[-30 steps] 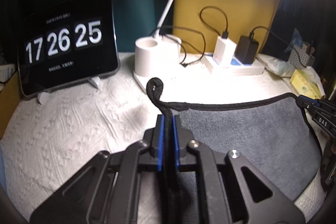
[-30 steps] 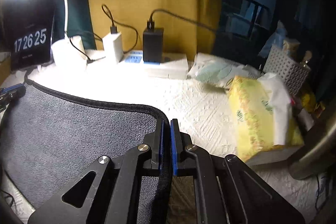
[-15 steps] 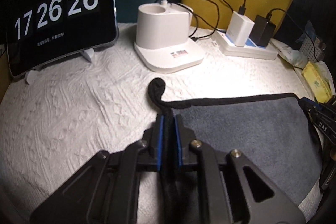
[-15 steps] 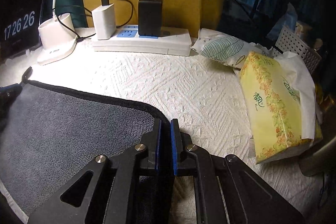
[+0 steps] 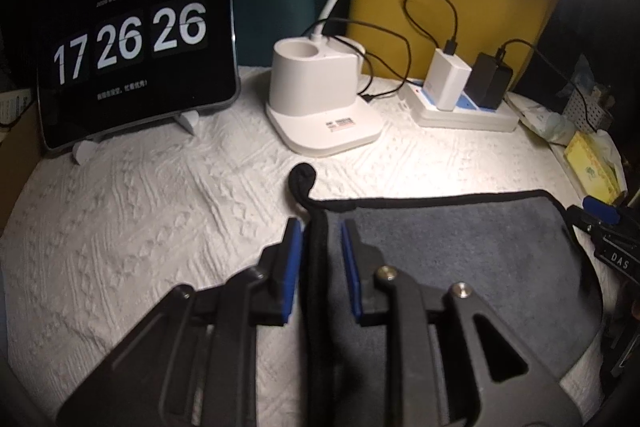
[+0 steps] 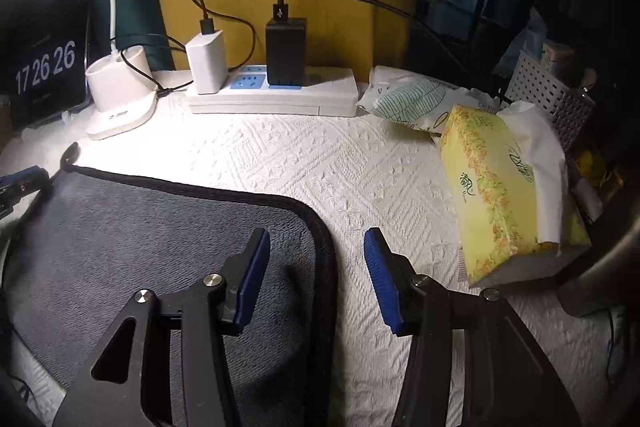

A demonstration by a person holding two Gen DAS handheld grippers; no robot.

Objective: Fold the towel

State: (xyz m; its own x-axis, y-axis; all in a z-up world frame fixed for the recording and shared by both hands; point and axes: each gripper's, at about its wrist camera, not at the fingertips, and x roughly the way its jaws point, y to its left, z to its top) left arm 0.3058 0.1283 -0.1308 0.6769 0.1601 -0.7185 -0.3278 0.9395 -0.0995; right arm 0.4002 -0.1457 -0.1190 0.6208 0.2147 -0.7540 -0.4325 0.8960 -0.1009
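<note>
**Both grippers let go along the towel's far edge**

The white quilted table cover [image 6: 320, 167] runs right across the desk, and the grey towel [image 6: 160, 227] lies on it at the near side, black piping all round. Its far edge sits flat, with bare cover between it and the lamp base [image 5: 320, 107] and power strip [image 6: 272, 99]. From here I cannot tell how many layers lie under that top face.

The right gripper [image 6: 316, 275] has its blue-padded jaws spread wide, straddling the towel's right-hand border near the rounded corner, pinching nothing. The left gripper [image 5: 320, 259] is parted more narrowly, the piped left border running between its pads without being squeezed. Just ahead of it the hanging loop [image 5: 302, 181] pokes out from the corner onto the cover.

To my eye this is a release after laying an edge down. Done well, both tools should draw straight back and slightly up, so a pad doesn't snag the piping and drag the corner askew. The left one has less room, so it needs the cleaner exit. The tissue pack [image 6: 500, 195] sits well off to the right, no bother.
</note>
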